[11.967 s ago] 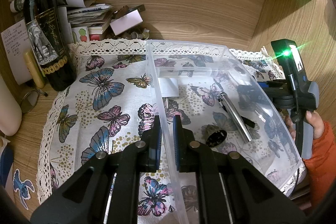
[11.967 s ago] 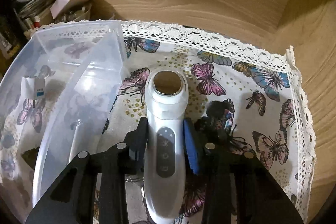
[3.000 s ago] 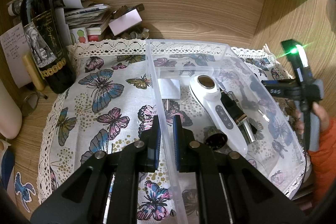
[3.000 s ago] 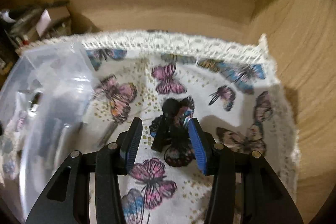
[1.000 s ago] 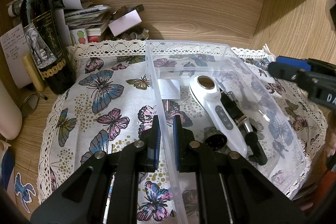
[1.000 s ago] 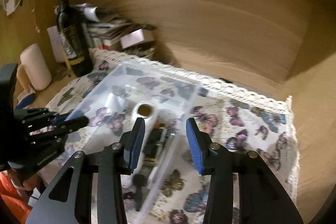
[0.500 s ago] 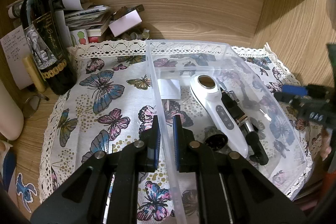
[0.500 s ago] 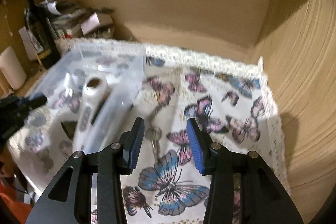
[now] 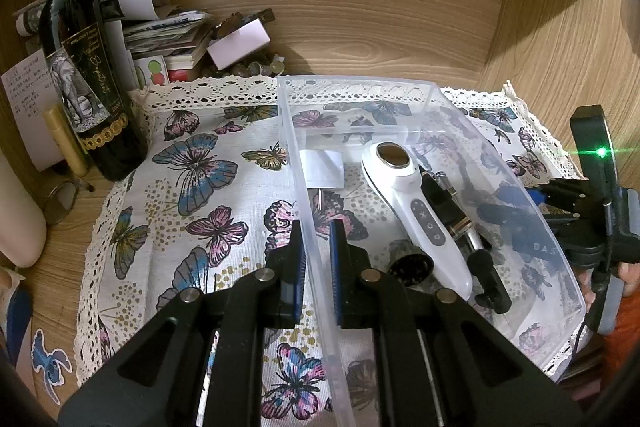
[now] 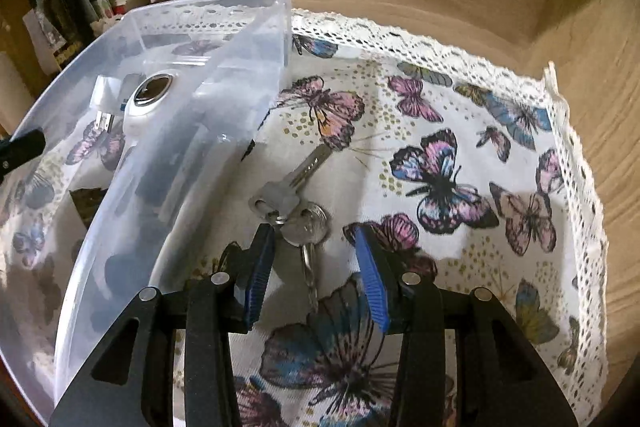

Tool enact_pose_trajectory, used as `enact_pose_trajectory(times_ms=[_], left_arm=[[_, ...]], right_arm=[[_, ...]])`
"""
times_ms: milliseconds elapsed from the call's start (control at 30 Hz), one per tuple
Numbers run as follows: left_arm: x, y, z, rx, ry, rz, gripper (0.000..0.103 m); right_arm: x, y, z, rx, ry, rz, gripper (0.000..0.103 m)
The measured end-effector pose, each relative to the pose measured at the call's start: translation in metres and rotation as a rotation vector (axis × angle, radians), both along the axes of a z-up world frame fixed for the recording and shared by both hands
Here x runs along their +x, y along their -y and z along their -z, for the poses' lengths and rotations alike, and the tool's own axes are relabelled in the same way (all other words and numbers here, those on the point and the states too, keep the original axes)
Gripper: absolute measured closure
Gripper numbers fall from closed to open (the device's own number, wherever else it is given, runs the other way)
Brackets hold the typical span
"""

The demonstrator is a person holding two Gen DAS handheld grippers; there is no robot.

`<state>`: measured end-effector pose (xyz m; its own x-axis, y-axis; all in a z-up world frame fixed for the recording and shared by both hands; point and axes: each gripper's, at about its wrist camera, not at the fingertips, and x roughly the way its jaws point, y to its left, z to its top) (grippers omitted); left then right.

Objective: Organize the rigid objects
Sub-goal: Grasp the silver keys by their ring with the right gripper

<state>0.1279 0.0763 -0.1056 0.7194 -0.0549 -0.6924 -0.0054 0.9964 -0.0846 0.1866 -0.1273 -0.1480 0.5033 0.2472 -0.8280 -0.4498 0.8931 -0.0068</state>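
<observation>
- Blue-padded, your left claw (image 9: 316, 259) is clamped on the near left wall of the clear plastic bin (image 9: 424, 85), 1 pad outside and 1 inside.
- Your right claw (image 10: 314, 275) stands apart, pads clear of anything, with the bunch of keys (image 10: 296, 205) lying on the cloth just ahead of and partly between the tips; the keys sit outside the bin, close to its right wall.
- From the left wrist view, your right claw shows beyond the bin's right wall, a green light lit on its body, a hand and orange sleeve (image 9: 622, 327) behind it.
- Inside the bin lie a white handheld device (image 9: 416, 211) with 3 buttons, a dark cylindrical tool (image 9: 452, 215) touching its right side, a small black round piece (image 9: 412, 265) near its lower end, and a white tag (image 9: 324, 169) towards the back.
- Bin and keys rest on a butterfly-print cloth (image 9: 200, 171) with a lace edge, spread over the wooden counter (image 9: 60, 267).
- Left of the cloth stands a dark wine bottle (image 9: 80, 67), with stacked papers (image 9: 160, 31) behind it.
</observation>
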Motion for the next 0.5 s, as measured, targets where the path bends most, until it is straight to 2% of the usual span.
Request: enact_pose_trajectory(times_ms=[67,133,200,333,500], left_arm=[[0.000,0.000,0.000,0.002,0.001,-0.001,0.093],[0.000,0.000,0.000,0.003,0.001,-0.001,0.093],[0.000,0.000,0.000,0.001,0.000,0.000,0.093],[0.000,0.000,0.000,0.002,0.000,0.001,0.093],[-0.001,-0.001,0.000,0.001,0.000,0.000,0.093]], right_arm=[[0.002,0.000,0.000,0.003,0.005,-0.003,0.065],[0.004,-0.001,0.000,0.013,0.003,-0.004,0.070],[0.004,-0.002,-0.001,0.014,0.001,-0.005,0.081],[0.005,0.003,-0.003,0.047,-0.019,0.009,0.081],[-0.001,0.014,-0.015,0.076,0.003,0.046,0.081]])
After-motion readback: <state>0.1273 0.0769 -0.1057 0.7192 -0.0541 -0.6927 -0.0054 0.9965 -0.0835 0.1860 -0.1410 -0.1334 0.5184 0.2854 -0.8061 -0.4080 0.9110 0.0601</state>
